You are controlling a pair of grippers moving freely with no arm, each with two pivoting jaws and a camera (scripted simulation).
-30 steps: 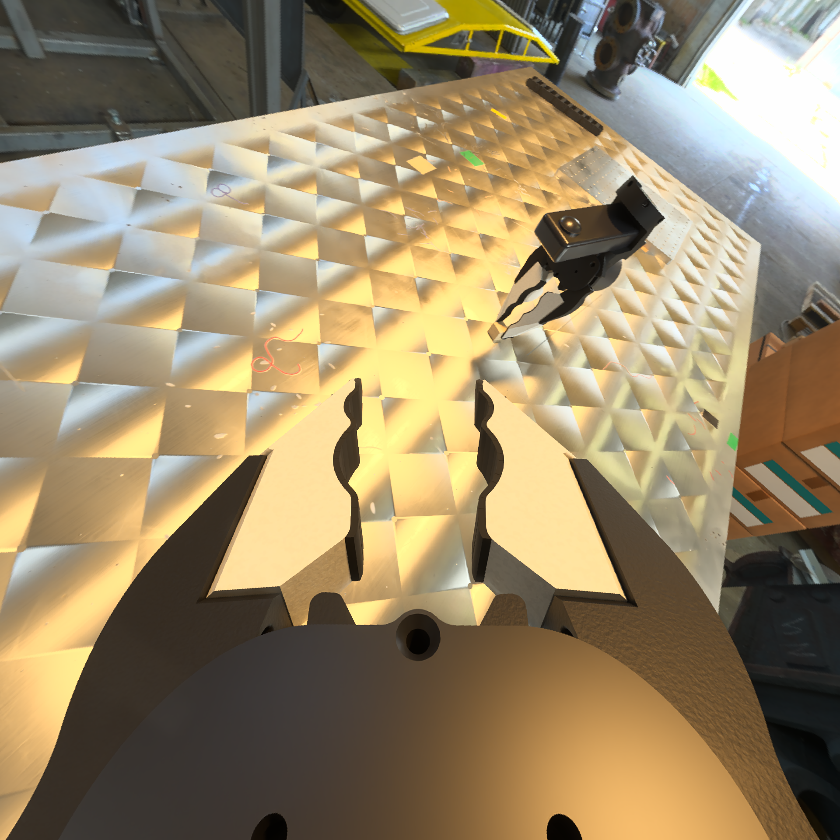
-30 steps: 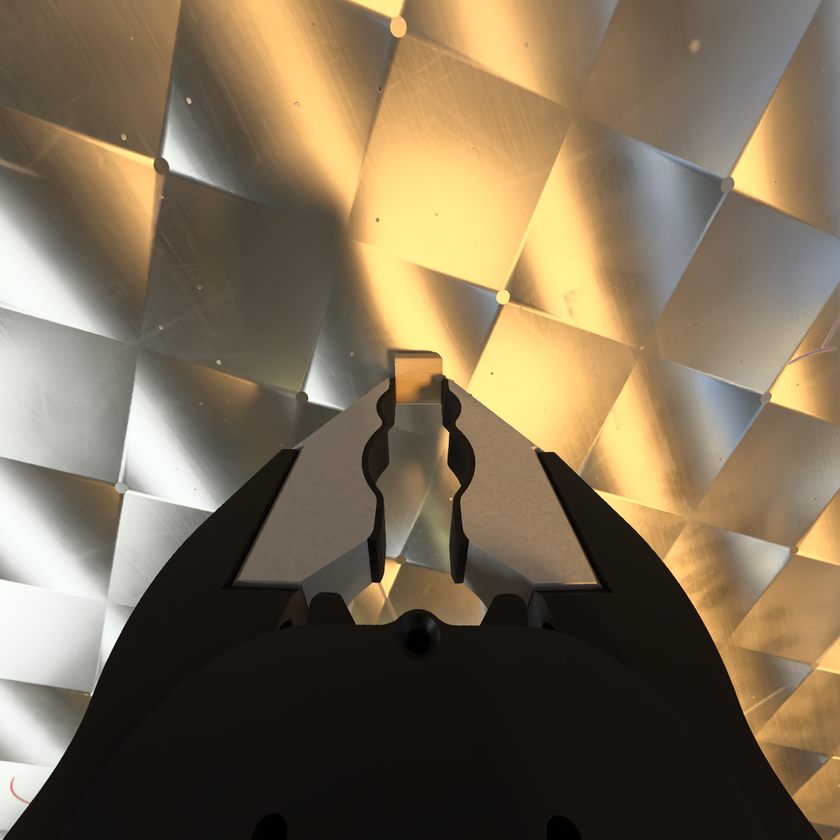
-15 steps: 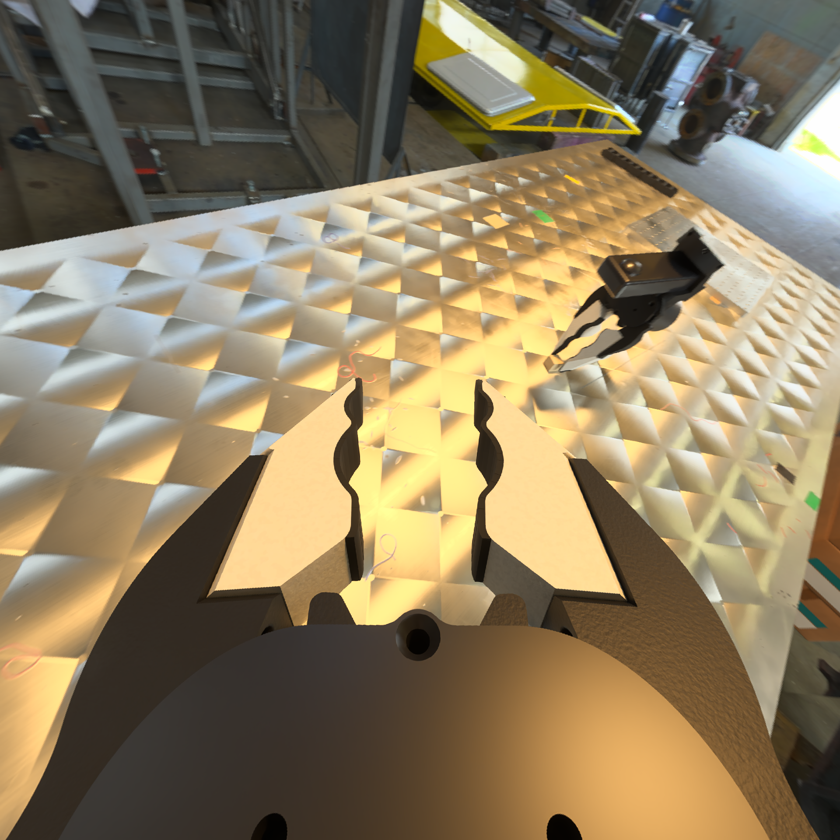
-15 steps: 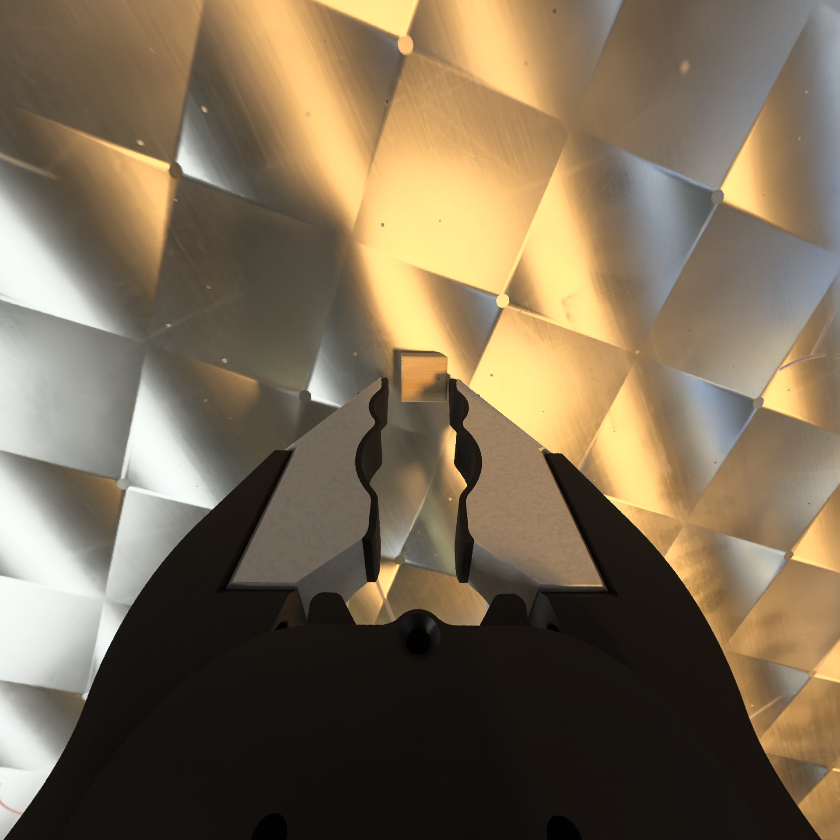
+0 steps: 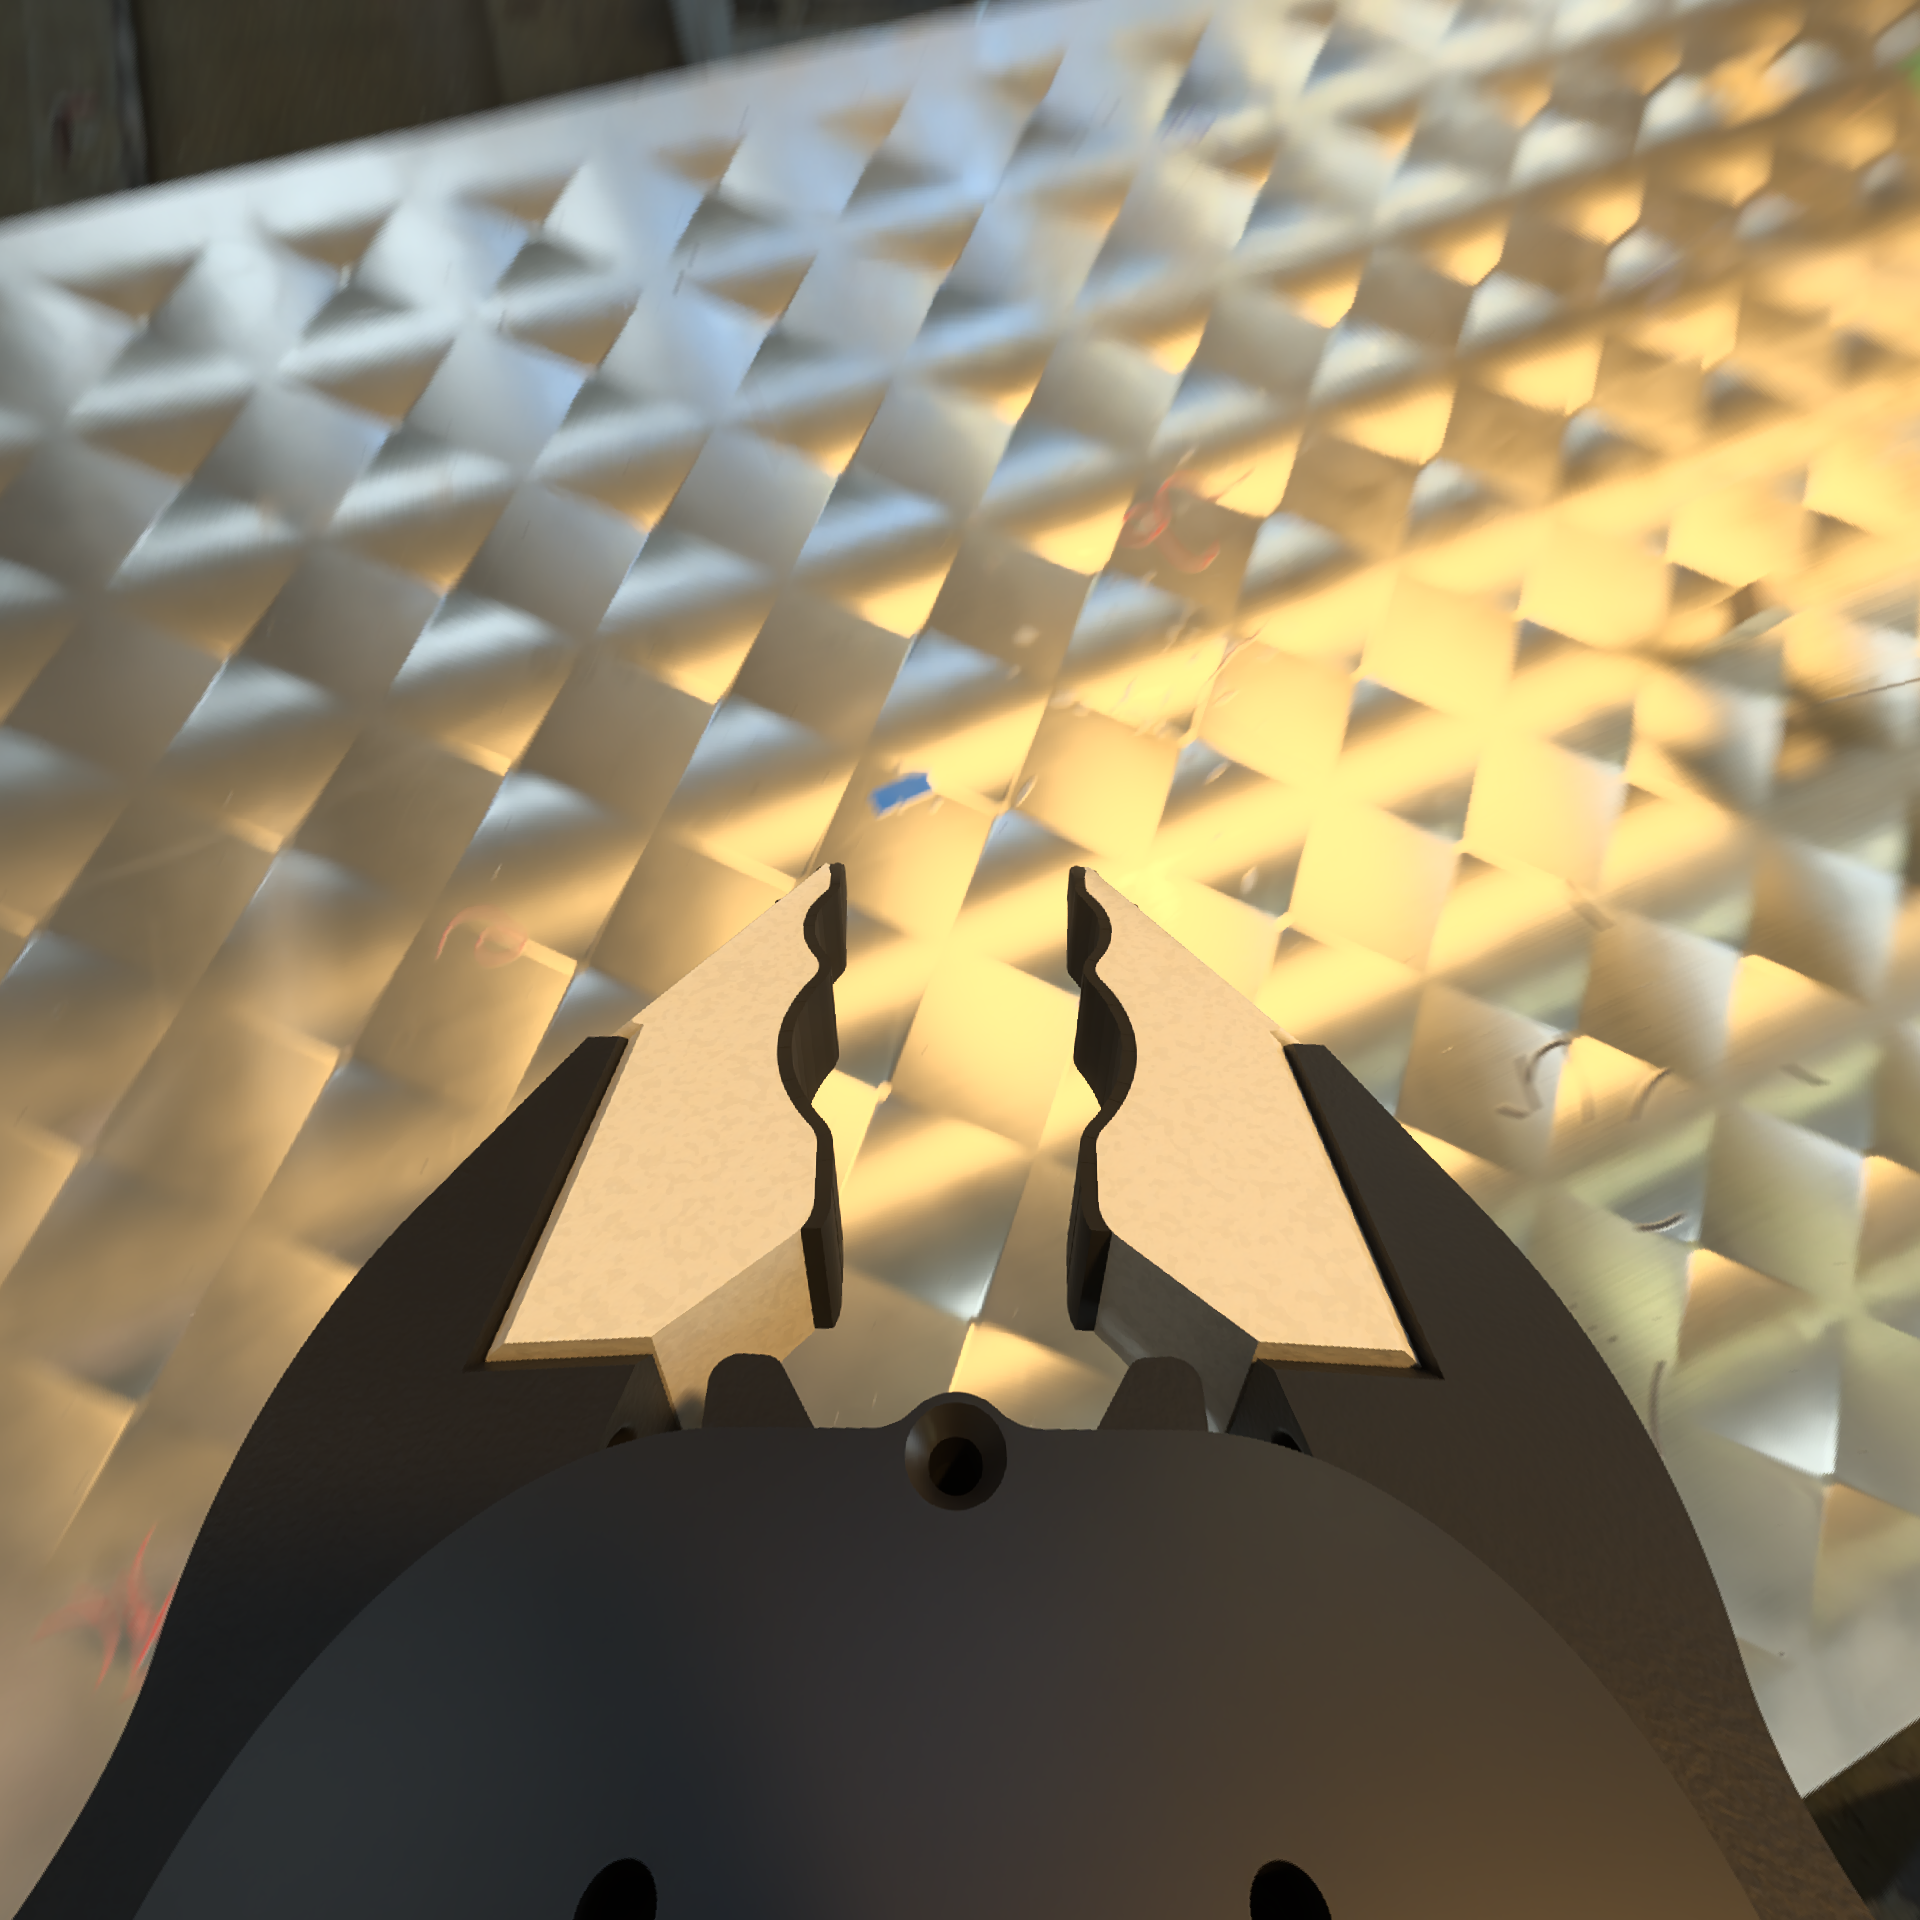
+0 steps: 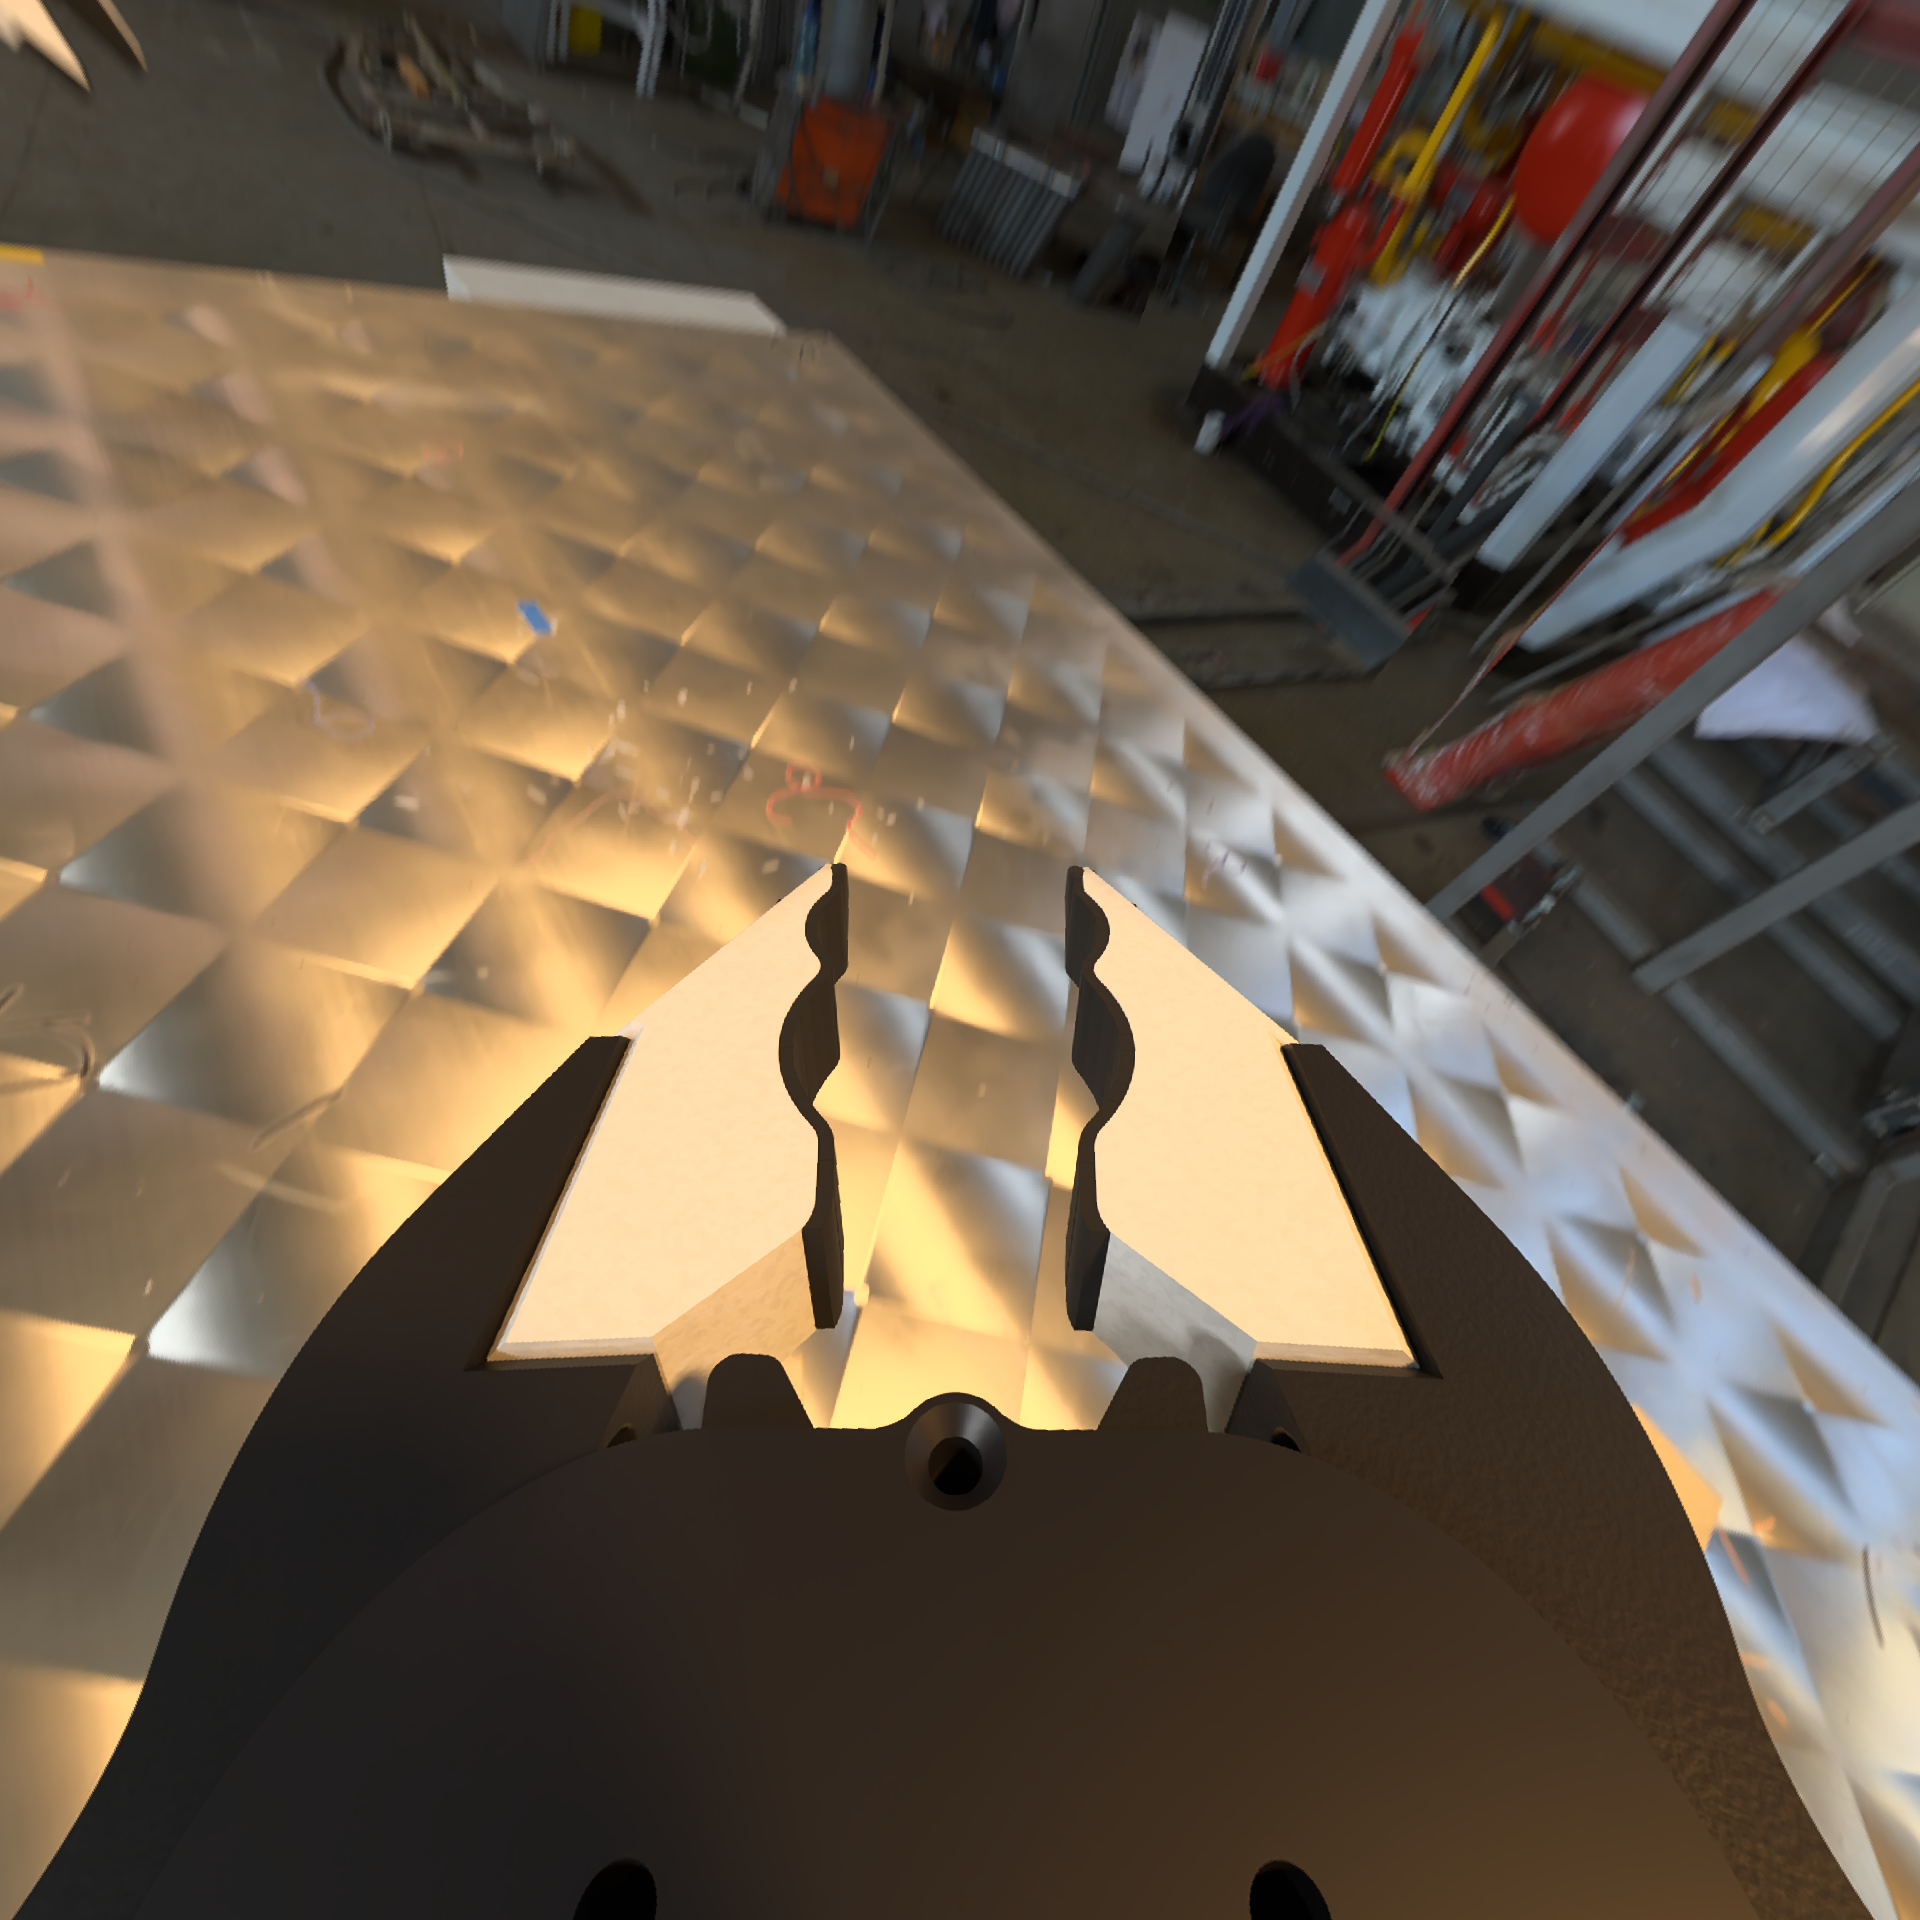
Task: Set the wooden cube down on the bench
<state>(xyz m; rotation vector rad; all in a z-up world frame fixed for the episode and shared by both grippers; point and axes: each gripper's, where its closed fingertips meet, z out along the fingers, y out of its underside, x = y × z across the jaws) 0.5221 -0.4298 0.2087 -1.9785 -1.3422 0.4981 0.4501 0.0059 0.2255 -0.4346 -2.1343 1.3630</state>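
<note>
The wooden cube shows in neither view. My left gripper is open and empty, held low over the shiny diamond-patterned metal bench. My right gripper is also open and empty, and looks along the bench toward its far edge. Nothing sits between either pair of fingers. Pale pointed shapes in the top left corner of the right wrist view are too cut off to identify.
A small blue scrap lies on the bench ahead of the left gripper and also shows in the right wrist view. The bench edge runs diagonally at the right. Racks with red and yellow gear stand beyond. A white board lies at the far edge.
My right gripper opened wider, let go of the cube and tilted up, so the cube left its view. My left gripper swung round, and the right gripper left its view.
</note>
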